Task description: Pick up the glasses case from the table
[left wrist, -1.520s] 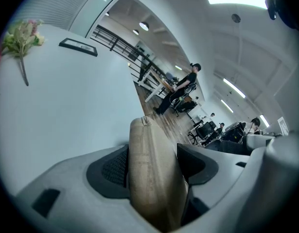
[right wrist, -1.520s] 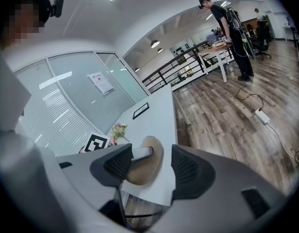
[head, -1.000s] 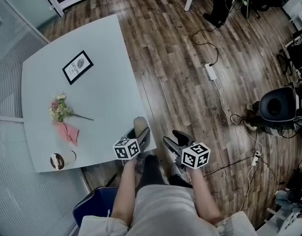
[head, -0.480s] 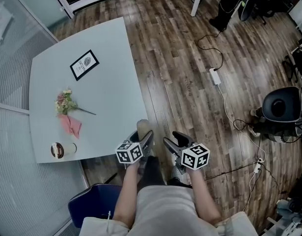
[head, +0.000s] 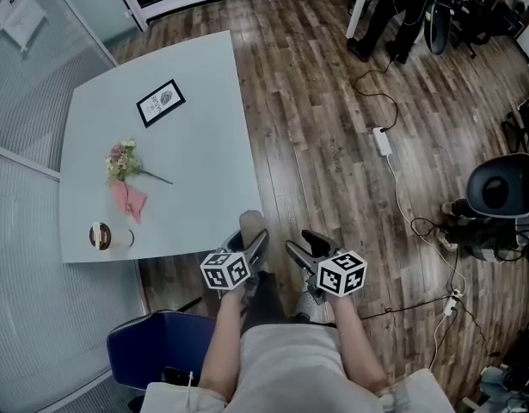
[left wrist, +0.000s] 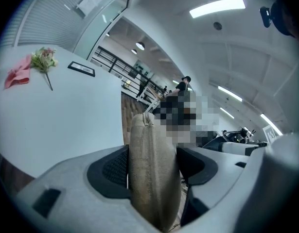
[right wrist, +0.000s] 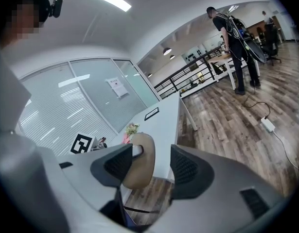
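At the far left a glass partition point(head: 23, 101) borders the pale table point(head: 195, 144), which carries a lidded cup point(head: 101, 236) near its front left corner, a pink napkin point(head: 129, 200) just behind it, a small bunch of flowers point(head: 122, 160) touching the napkin's far end, and a black-framed card point(head: 161, 102) further back, well apart from the rest. Below the table's front edge stands a blue chair point(head: 152, 351). The left gripper point(head: 252, 243) is clamped on the glasses case point(head: 249, 222), a tan, rounded case held on edge between the two dark pads, its upper end sticking out past the fingertips; it is off the tabletop, just beside the table's near right corner and over the wooden floor point(head: 316, 127). Next to it the right gripper point(head: 305, 246) has its jaws spread apart with nothing between the pads; its own view only looks through the gap at the case in the other gripper. Further right a white power strip point(head: 382, 141) and its cables lie on the floor, a person point(head: 393, 7) stands at the top, and a black office chair point(head: 501, 189) sits at the right edge
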